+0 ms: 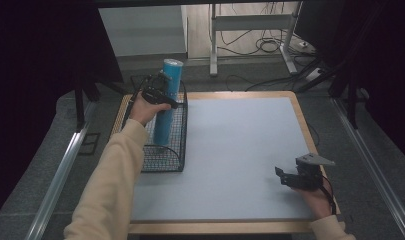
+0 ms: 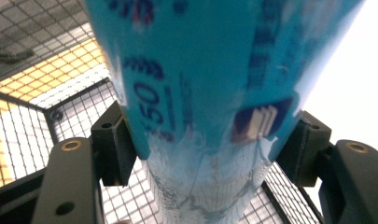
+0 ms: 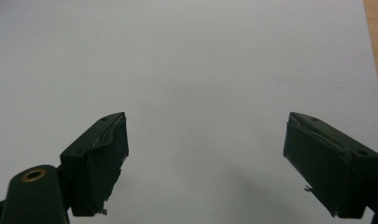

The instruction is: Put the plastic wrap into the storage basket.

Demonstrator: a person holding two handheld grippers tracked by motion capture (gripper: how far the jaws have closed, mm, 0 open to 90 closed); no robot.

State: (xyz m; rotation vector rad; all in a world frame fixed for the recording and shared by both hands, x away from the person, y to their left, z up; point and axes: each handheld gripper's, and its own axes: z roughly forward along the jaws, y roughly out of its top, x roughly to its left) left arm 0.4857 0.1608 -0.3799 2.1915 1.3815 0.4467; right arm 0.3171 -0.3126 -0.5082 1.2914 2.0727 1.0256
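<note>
Blue tube (image 1: pixel 168 100): upright in wire basket (image 1: pixel 171 159), bench (image 1: pixel 230 150) 10 o'clock. Left hand-held gripper (image 1: pixel 158 95) clenched around tube; glossy wrap may slip, tube snag basket rim. Right hand-held gripper (image 1: pixel 293 176) released, 4 o'clock.

Right gripper (image 3: pixel 205 163): jaws spread wide, nothing between them. Pale grey mat (image 3: pixel 186 70) below. Wooden desk (image 3: pixel 375 46) edge at upper right.
</note>
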